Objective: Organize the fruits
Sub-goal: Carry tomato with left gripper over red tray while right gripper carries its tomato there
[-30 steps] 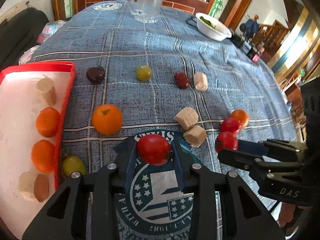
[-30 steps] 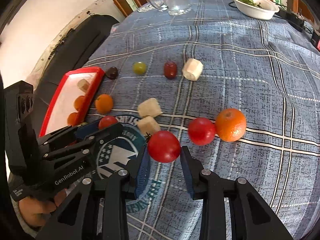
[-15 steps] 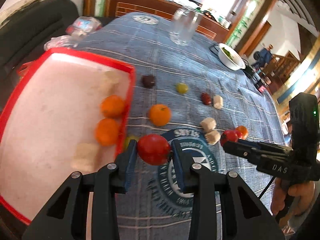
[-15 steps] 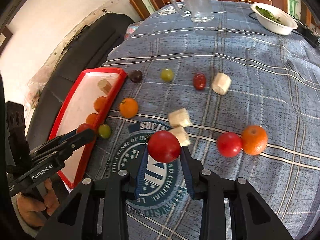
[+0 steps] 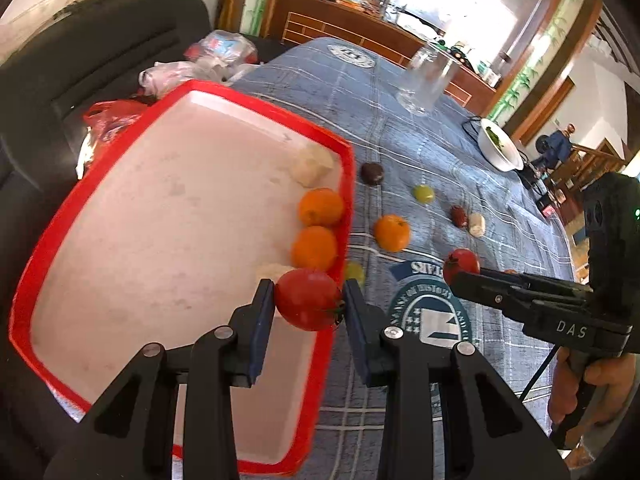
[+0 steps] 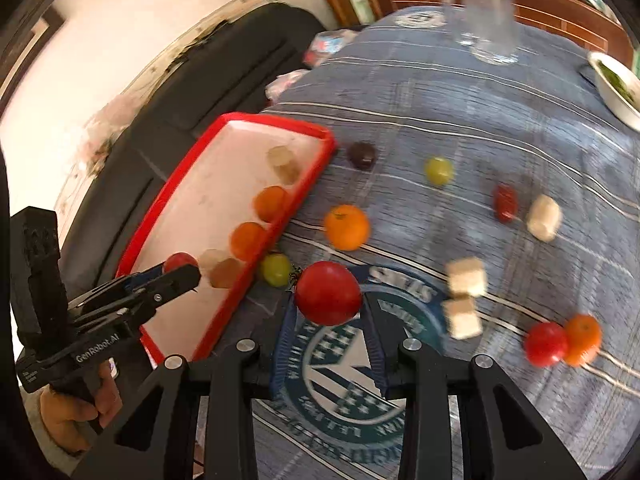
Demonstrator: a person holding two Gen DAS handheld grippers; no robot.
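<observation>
Blue checked cloth (image 5: pixel 400 152) covers the table, with a dark sofa to the left and wood cabinets far behind. From my left wrist, my left claw (image 5: pixel 309 306) is closed on a red tomato (image 5: pixel 307 305), pads pressed on its two sides, and it hangs over the near right edge of the red tray (image 5: pixel 60 216). Two oranges (image 5: pixel 316 230) and a pale chunk already lie along the tray's right wall. To the right, my right claw (image 5: pixel 460 276) shows from the side with its own tomato (image 5: pixel 461 266) at the tips.

From my right wrist, that claw (image 6: pixel 328 300) is closed on the second tomato (image 6: pixel 328 293), above the printed badge on the cloth, just right of the tray (image 6: pixel 224 128). A green grape (image 6: pixel 275 269) sits against the tray's outer wall; another orange (image 6: pixel 346 227), pale cubes and more fruit lie scattered to the right.

I judge these tomatoes light, smooth-skinned and soft enough to bruise or split, so a mild squeeze across the widest part suits them, clear of the stem. Round and slick, they would likely roll once let go, so I would set them low in the tray.
</observation>
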